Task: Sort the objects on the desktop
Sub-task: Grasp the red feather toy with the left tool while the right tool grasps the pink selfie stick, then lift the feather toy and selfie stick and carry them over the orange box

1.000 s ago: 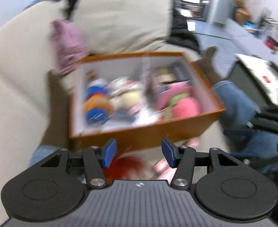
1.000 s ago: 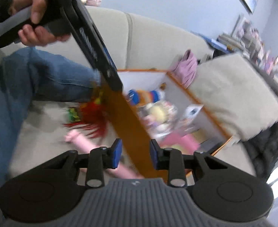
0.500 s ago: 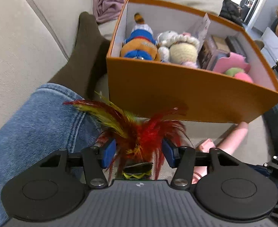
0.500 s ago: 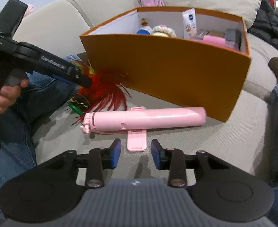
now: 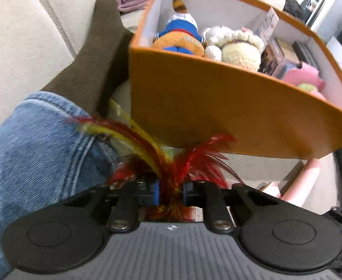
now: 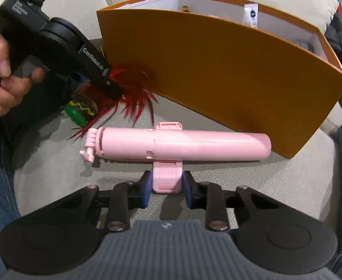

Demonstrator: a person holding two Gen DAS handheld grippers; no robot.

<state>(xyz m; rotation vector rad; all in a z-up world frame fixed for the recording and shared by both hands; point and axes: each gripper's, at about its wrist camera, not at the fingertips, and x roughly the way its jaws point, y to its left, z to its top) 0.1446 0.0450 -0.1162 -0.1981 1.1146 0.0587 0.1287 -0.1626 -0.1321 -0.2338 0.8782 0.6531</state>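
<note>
Left wrist view shows the left gripper pinching the feather toy for boxing, while the right gripper straddles the pink selfie stick clamp, not visibly closed.

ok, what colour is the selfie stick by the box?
Pale pink selfie stick, clearest in the right wrist view.

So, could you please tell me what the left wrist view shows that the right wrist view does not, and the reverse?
Only the left wrist view shows the box's contents: a blue and orange plush toy and a cream crocheted doll, plus a dark sock.

Only the right wrist view shows the whole pink selfie stick, its clip between the right hand-held gripper pads, and the shuttlecock's green base.

Both show the orange box and the red feather shuttlecock in the left hand-held gripper.
</note>
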